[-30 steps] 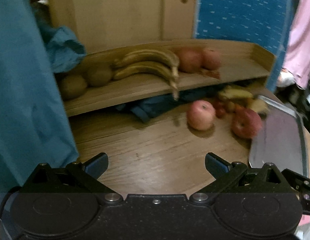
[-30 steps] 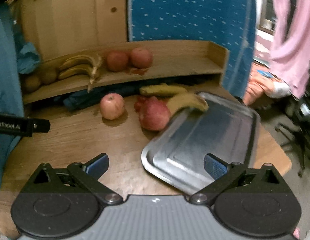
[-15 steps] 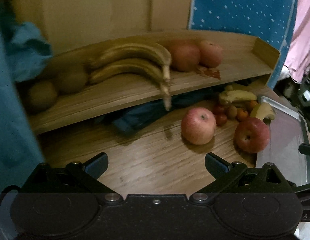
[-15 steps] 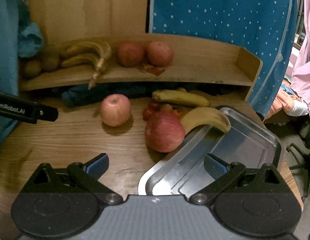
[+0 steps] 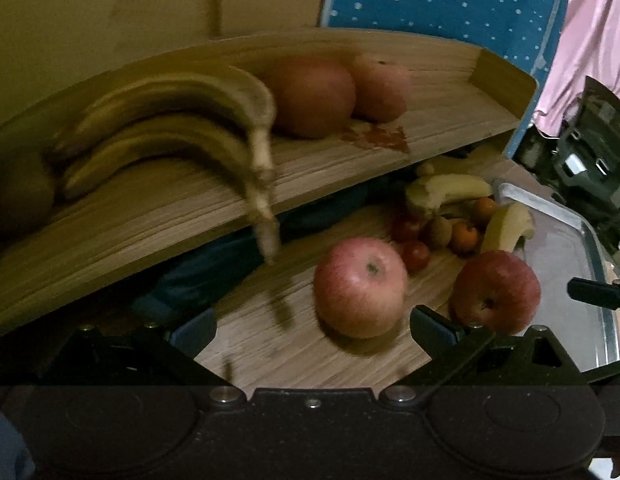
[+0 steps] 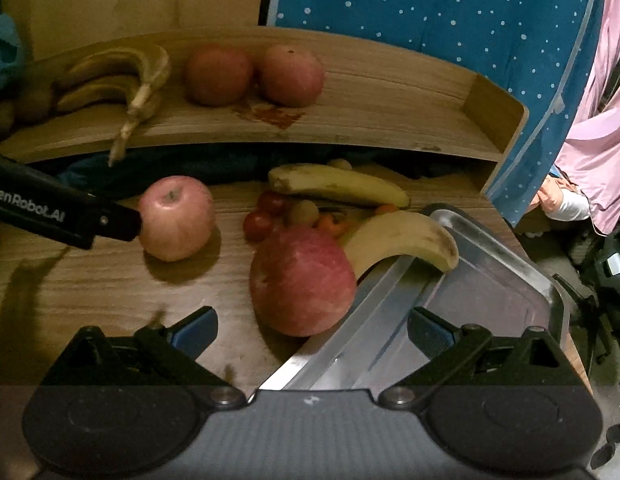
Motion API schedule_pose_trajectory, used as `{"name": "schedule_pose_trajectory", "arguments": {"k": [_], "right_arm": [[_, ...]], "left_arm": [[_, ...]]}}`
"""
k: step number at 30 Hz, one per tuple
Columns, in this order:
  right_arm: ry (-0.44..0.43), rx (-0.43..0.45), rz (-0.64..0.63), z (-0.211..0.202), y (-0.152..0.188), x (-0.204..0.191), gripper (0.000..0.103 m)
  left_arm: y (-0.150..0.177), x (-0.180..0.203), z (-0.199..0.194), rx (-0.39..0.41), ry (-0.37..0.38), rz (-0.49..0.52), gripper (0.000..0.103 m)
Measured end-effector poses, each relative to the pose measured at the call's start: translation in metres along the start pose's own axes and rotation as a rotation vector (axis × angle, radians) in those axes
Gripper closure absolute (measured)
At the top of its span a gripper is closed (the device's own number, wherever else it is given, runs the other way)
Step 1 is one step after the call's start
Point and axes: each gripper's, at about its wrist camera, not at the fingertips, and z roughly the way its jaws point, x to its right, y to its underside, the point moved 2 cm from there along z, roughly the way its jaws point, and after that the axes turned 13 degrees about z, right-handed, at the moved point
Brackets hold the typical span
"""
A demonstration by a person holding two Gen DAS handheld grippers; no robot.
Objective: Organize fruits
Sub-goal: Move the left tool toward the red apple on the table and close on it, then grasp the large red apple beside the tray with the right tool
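Both claws are spread wide and holding nothing. The left gripper [image 5: 312,326] sits low in its frame, lined up on the pale apple [image 5: 360,287] at centre right. The right gripper [image 6: 312,326] faces the darker red apple [image 6: 302,282], which touches the edge of the metal tray [image 6: 506,280] at lower right. The shelf [image 6: 390,92] up top already holds bananas [image 6: 117,76] and two apples. Risk as I see it: round apple on smooth wood, an off-centre pinch could squirt it into the little tomatoes [image 6: 258,224] behind.
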Motion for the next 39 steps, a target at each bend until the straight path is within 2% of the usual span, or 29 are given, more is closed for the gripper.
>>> {"name": "schedule_pose_trajectory", "arguments": {"k": [5, 9, 18, 29, 39], "right_arm": [[-0.012, -0.006, -0.010, 0.008, -0.004, 0.000, 0.001], [-0.019, -0.012, -0.026, 0.016, -0.006, 0.002, 0.007], [-0.091, -0.017, -0.022, 0.024, -0.013, 0.009, 0.015], [-0.176, -0.056, 0.027, 0.031, -0.016, 0.016, 0.033], [-0.189, -0.068, 0.050, 0.034, -0.016, 0.017, 0.034]], "left_arm": [[-0.005, 0.008, 0.010, -0.012, 0.021, 0.011, 0.001], [-0.007, 0.010, 0.020, -0.025, 0.010, 0.003, 0.001], [-0.015, 0.014, 0.034, -0.036, -0.008, -0.024, 0.001], [-0.022, 0.023, 0.047, -0.055, 0.034, -0.030, 0.018], [-0.022, 0.024, 0.059, -0.080, 0.043, -0.040, 0.032]]}}
